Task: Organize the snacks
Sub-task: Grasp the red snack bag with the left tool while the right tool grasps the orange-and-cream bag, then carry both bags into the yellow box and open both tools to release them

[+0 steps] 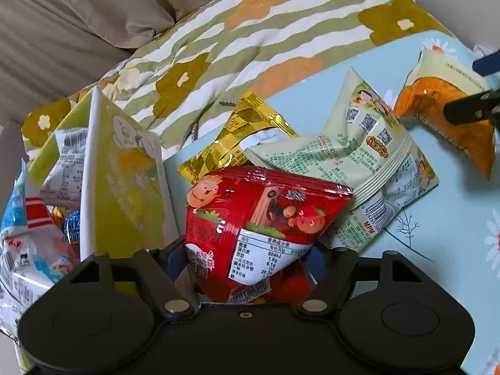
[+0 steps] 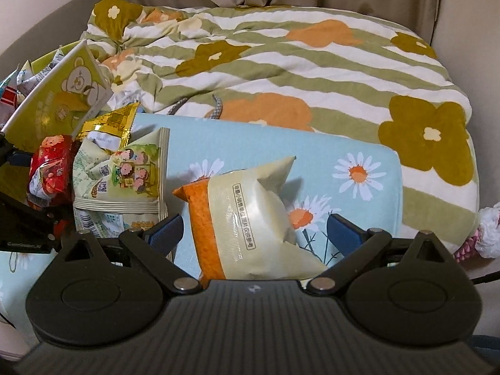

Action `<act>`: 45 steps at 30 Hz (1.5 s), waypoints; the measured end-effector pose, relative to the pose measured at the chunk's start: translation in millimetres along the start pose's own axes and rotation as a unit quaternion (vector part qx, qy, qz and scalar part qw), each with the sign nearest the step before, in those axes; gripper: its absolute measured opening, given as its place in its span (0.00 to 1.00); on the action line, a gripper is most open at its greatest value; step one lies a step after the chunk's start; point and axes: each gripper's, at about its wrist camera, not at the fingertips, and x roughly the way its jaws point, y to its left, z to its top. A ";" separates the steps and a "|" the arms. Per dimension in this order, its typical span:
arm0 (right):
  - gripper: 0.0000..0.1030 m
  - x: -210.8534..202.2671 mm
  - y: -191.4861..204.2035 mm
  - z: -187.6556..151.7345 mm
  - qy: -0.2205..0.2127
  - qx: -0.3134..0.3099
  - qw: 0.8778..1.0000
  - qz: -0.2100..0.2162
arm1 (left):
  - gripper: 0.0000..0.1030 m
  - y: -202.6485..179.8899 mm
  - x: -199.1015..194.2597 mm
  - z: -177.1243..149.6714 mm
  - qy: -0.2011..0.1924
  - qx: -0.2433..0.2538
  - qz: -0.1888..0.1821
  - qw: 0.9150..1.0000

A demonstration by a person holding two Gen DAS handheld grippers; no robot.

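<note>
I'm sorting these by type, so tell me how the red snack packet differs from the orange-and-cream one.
The red snack packet is glossy red with cartoon figures and a white nutrition panel; the orange-and-cream packet is orange at one end and plain cream elsewhere, with one line of print. The red packet overlaps the pale green packet in the pile; the orange-and-cream one lies apart on the daisy-print surface. Both are sealed, crinkled pouches, each between a tool's fingers.

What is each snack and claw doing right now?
red snack packet: between the left claw's fingers
left claw: partly closed around it
orange snack packet: lying on the blue daisy mat
right claw: open around it
pale green packet: lying crumpled
green box: open
</note>
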 end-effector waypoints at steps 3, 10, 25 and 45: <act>1.00 4.1 2.3 0.6 0.004 -0.005 1.000 -0.003 | 0.73 0.9 -2.0 -2.4 -0.002 -0.010 -0.004 1.000; 0.94 10.1 11.3 -0.7 0.008 -0.036 0.999 -0.007 | 0.71 0.7 -12.9 -12.7 -0.003 -0.051 -0.011 0.999; 0.78 8.6 18.8 -10.8 0.008 -0.052 0.998 -0.022 | 0.70 -5.2 -46.1 -32.2 -0.027 -0.115 -0.012 0.993; 0.77 -107.4 77.9 25.4 -0.103 -0.052 0.993 0.026 | 0.69 61.7 -167.0 -64.0 -0.142 -0.251 -0.012 0.957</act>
